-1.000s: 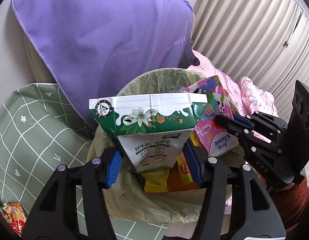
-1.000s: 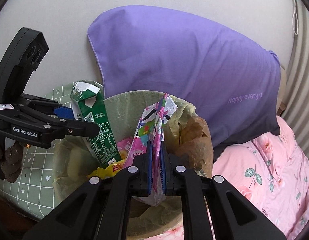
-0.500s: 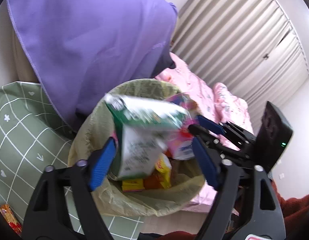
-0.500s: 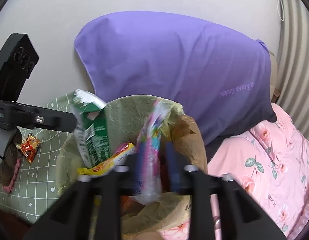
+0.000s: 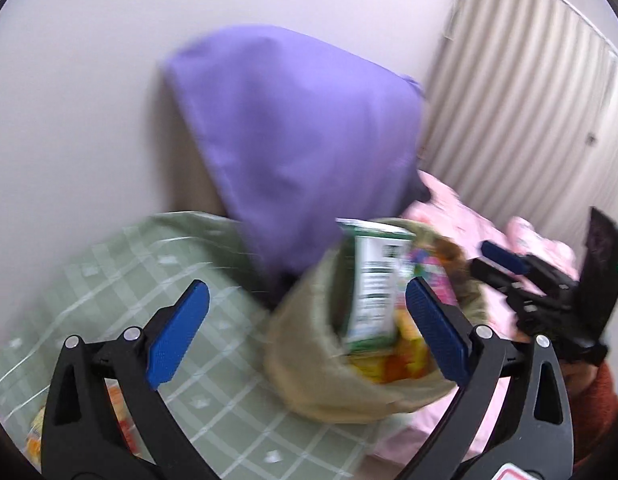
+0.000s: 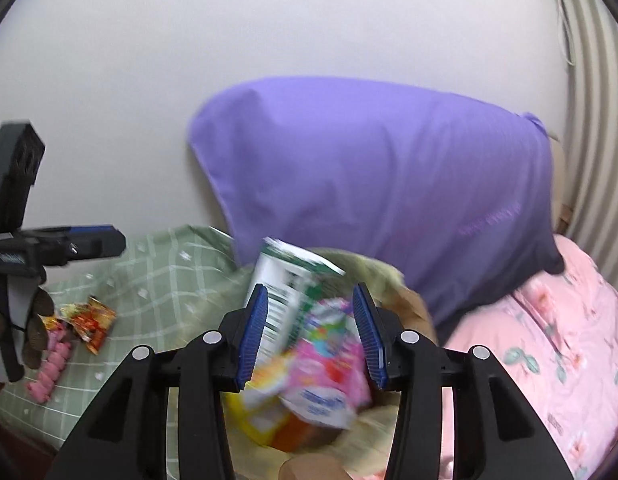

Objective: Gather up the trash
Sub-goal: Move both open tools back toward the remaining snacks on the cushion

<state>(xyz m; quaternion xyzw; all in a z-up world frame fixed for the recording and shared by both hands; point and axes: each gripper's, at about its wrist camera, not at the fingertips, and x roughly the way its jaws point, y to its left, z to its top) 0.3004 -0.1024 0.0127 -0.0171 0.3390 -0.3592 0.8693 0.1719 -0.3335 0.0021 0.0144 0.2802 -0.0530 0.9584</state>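
The bin [image 5: 301, 344], lined with a yellow-green bag, holds a green and white milk carton [image 5: 373, 292] standing on end among bright wrappers. My left gripper [image 5: 307, 290] is up and to the left of the bin. Its jaws are still opening, with nothing between them. In the right wrist view my right gripper [image 6: 310, 291] hovers open over the bin [image 6: 373, 270]. The carton [image 6: 285, 280] and a pink wrapper [image 6: 329, 364] lie loose and blurred below its pads. Each gripper shows in the other view: the right gripper [image 5: 489, 256] and the left gripper [image 6: 109, 240].
A purple pillow [image 6: 389, 180] leans on the wall right behind the bin. A green checked mat [image 5: 149, 264] lies to the left, with a red snack wrapper [image 6: 91, 320] and a pink item [image 6: 53, 364] on it. A pink floral quilt [image 6: 557, 340] and curtains [image 5: 529, 100] are on the right.
My left gripper let go of the milk carton and my right gripper let go of the pink wrapper; both dropped into the bin. Both grippers rose, and the left swung left.
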